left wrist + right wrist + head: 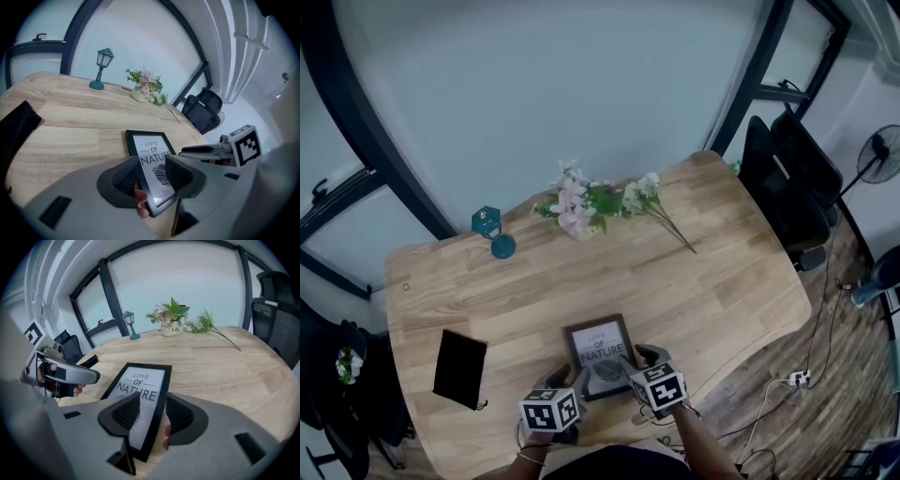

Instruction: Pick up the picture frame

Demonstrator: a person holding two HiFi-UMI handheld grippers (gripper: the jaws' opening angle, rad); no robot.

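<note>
- The picture frame (601, 353) lies flat, face up, on the table (694, 281), close to the table's near edge and about midway along it.
- Its long axis runs from the table's near edge toward the far edge, leaning slightly left. The short end closest to us is the one that both tools have reached.
- We judge neither hand to be the nearer one, since each is already at its own near corner.
- The left gripper (568, 378) has its jaws apart. In the left gripper view (150, 174) the frame's left long rail (135, 154) passes between them, but they do not pinch it.
- The right gripper (641, 360) also has its jaws apart. In the right gripper view (148, 412) the right long rail (160, 394) sits between them, unclamped.
- Both tools point away from the table's near edge, low over the wood and angled in toward each other.
- We judge that the lift needs each pair of jaws to close on its rail first.
</note>
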